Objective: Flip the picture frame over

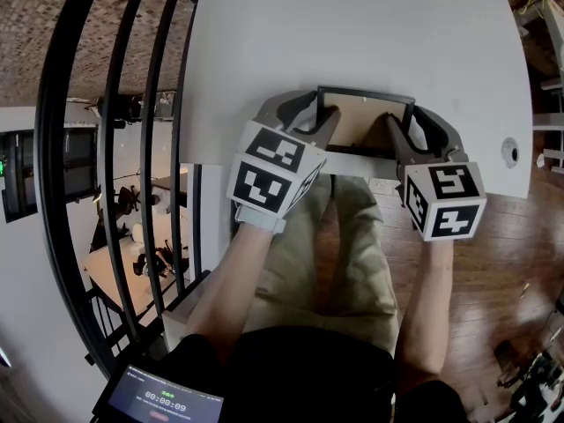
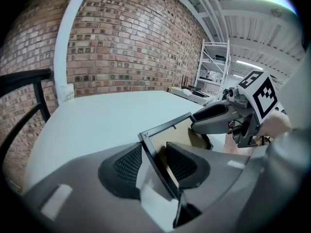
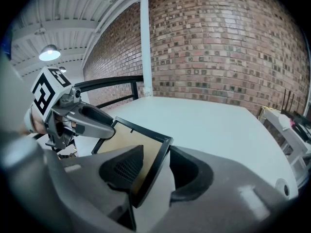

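While the left gripper (image 1: 319, 118) clamps its left side, the black-rimmed rectangular picture frame (image 1: 363, 122) is centre-picture at the white table's (image 1: 352, 33) near edge. Brown backing up, long axis left-right. Right gripper (image 1: 405, 129) clamps the right side. Bare tabletop beyond.

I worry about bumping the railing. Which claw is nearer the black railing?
Left. The left claw grips the picture frame by its left side, the side toward the railing. The right claw grips the frame's right side, farther off.

Black-rimmed picture frame (image 1: 361, 117), brown backing showing, gripped at both sides.
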`<act>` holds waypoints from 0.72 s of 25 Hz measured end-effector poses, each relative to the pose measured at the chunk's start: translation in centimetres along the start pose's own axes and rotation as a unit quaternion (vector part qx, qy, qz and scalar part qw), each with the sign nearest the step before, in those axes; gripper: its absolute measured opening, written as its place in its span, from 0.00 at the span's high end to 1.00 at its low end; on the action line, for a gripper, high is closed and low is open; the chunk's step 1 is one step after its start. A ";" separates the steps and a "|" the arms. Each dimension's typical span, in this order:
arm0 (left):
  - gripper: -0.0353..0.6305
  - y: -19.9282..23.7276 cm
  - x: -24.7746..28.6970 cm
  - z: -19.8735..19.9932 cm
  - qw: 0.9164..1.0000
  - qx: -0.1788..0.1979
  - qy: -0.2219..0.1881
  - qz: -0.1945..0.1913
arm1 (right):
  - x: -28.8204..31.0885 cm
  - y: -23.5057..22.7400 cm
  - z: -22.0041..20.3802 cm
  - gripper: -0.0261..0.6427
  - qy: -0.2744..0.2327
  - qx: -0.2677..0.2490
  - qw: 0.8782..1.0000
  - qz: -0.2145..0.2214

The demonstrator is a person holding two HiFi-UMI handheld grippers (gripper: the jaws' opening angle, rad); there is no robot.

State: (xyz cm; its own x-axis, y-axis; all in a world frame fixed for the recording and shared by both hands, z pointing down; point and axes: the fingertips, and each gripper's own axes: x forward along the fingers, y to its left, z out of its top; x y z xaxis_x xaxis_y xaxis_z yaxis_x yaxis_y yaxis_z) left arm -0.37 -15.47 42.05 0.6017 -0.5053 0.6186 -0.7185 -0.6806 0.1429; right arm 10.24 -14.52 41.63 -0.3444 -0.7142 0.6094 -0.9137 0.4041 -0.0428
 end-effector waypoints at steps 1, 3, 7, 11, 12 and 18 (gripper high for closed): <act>0.70 0.0 0.0 -0.1 1.000 -0.001 0.000 0.000 | 0.0 0.0 0.0 0.73 -0.001 0.002 1.000 0.000; 0.70 0.1 0.1 -0.1 1.000 -0.003 0.001 0.000 | 0.2 0.0 -0.1 0.73 -0.002 0.005 1.000 0.001; 0.70 0.3 0.4 -0.2 1.000 -0.007 0.001 -0.002 | 0.6 -0.1 -0.2 0.73 -0.002 0.012 1.000 0.003; 0.70 0.5 0.8 -0.2 1.000 -0.011 0.002 -0.003 | 1.0 -0.3 -0.3 0.73 -0.002 0.023 1.000 0.007; 0.70 0.6 0.8 -0.3 1.000 -0.011 0.003 -0.003 | 1.0 -0.3 -0.4 0.73 -0.002 0.026 1.000 0.008; 0.70 0.9 1.2 -0.4 1.000 -0.011 0.002 -0.001 | 1.5 -0.4 -0.6 0.73 0.001 0.037 0.999 0.011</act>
State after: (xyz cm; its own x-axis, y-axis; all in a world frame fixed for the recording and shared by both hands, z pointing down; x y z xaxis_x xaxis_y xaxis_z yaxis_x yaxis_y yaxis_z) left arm -0.44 -16.47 43.17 0.6007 -0.5019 0.6222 -0.7255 -0.6693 0.1605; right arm 10.17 -15.42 43.00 -0.3639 -0.7051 0.6086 -0.9195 0.3762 -0.1141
